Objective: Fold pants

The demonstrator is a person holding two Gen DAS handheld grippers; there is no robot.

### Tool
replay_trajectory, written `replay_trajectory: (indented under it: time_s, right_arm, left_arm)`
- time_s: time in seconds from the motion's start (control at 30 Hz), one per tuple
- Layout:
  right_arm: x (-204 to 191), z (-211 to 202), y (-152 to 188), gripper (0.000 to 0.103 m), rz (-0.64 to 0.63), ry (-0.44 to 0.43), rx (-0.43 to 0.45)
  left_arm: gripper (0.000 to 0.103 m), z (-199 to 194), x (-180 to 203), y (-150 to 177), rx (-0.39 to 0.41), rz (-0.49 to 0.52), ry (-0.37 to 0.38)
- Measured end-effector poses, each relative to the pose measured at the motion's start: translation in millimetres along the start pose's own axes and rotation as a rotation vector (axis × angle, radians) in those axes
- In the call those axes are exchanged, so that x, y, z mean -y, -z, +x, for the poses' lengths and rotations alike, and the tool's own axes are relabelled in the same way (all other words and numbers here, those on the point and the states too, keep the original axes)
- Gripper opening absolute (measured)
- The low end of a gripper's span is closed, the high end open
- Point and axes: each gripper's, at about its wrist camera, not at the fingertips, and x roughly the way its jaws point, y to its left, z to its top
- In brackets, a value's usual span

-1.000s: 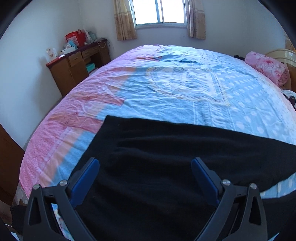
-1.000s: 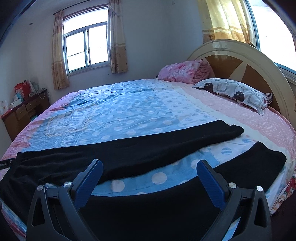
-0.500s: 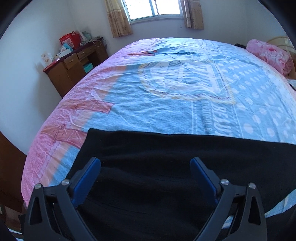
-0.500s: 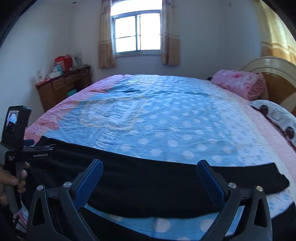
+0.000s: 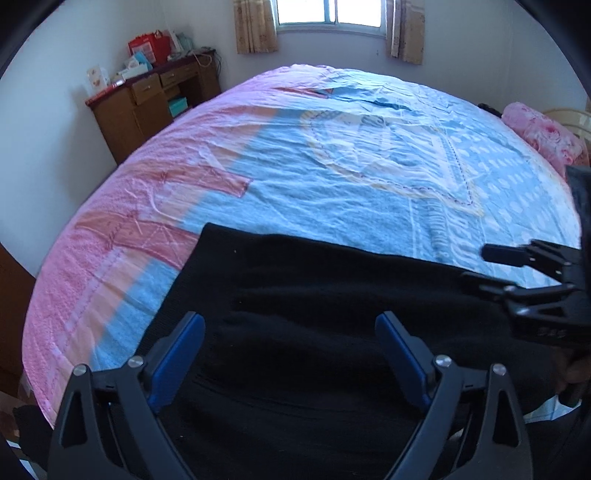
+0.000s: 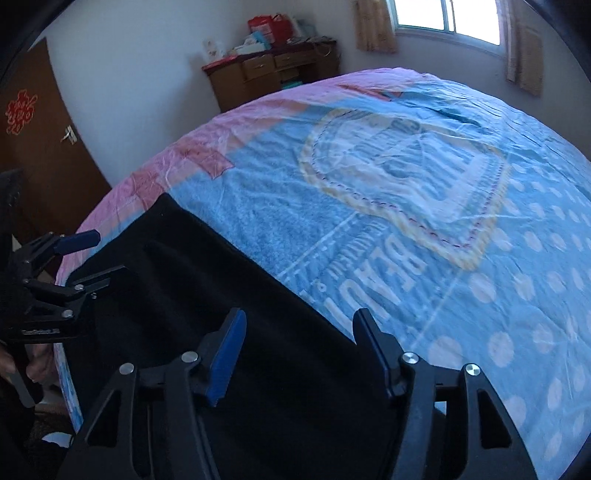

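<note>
The black pants (image 5: 314,332) lie flat along the near edge of the bed (image 5: 332,177), on the blue-and-pink printed bedspread (image 6: 424,206). Their waist end sits at the bed's pink-bordered corner, on the side nearest the wooden desk (image 5: 147,103).

Left gripper (image 5: 290,334): jaws spread wide, blue-padded fingers (image 5: 177,354) poised over the black fabric near the waist end. Nothing is between the pads. Whether the fingertips touch the fabric cannot be determined.

Right gripper (image 6: 297,332): jaws apart, though less widely than the left pair. Its left finger lies over the pants; its right finger stands at the fabric's far edge, where black cloth meets bedspread. No fabric is clamped between the pads.

Each gripper appears in the other's camera. In the left wrist view, the right gripper enters from the right side, above the pants' far edge. In the right wrist view, the left gripper sits at the left side, over the waist end, with part of the holding hand (image 6: 35,365) visible below it.

Beyond the bed: a pink floral blanket (image 5: 543,133) lies at the bed's far right. A window (image 5: 328,14) with curtains is in the wall behind the bed. A brown door (image 6: 33,147) stands left of the desk.
</note>
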Motion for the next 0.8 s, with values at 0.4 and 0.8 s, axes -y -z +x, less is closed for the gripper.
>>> replay_trajectory:
  time_s: [0.4,0.8]
  right_arm:
    - [-36,50,-8,0.007,-0.232,-0.024,-0.13]
    - [-106,-49,30,0.006,-0.265,-0.005,0.075]
  left_arm:
    - [0.095,-4,-18,1,0.003,-0.02,0.049]
    - [0.098,-60,-26,17,0.09,-0.054,0.224]
